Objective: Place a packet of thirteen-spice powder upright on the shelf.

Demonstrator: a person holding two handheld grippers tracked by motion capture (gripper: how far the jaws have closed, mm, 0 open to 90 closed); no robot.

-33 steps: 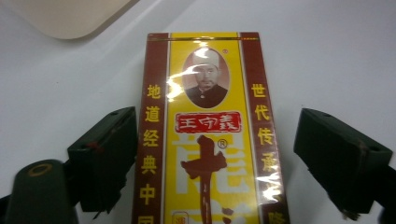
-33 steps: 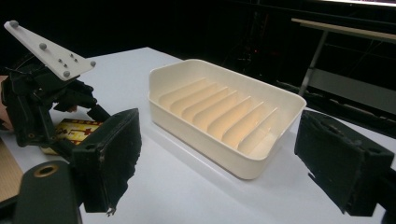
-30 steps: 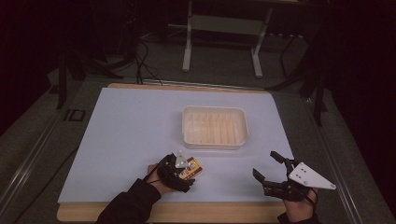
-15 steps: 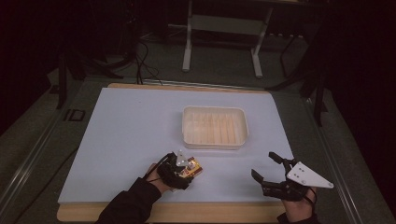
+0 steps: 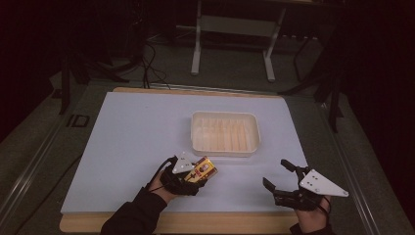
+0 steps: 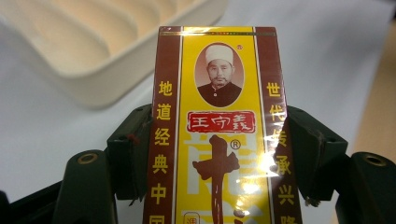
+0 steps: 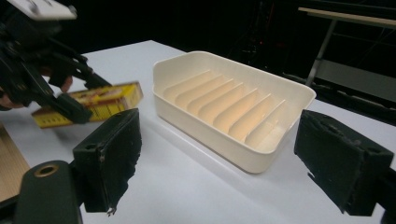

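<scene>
Gripping a yellow-and-red box (image 5: 205, 169) by its long sides in the left gripper (image 5: 193, 175), near the front edge of the white mat (image 5: 127, 132) just before the ribbed cream tray (image 5: 224, 133), and holding the right gripper (image 5: 277, 176) wide apart, empty, at front right.

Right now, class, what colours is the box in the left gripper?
Yellow with dark red side bands, clearest in the left gripper view: box, left gripper.

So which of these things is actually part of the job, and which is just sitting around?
In the job:
- yellow-and-red box, clamped in the left gripper
- cream ridged tray, likely where it goes
- right gripper, jaws open, empty

Just around:
- metal stand behind the table
- floor cables
</scene>
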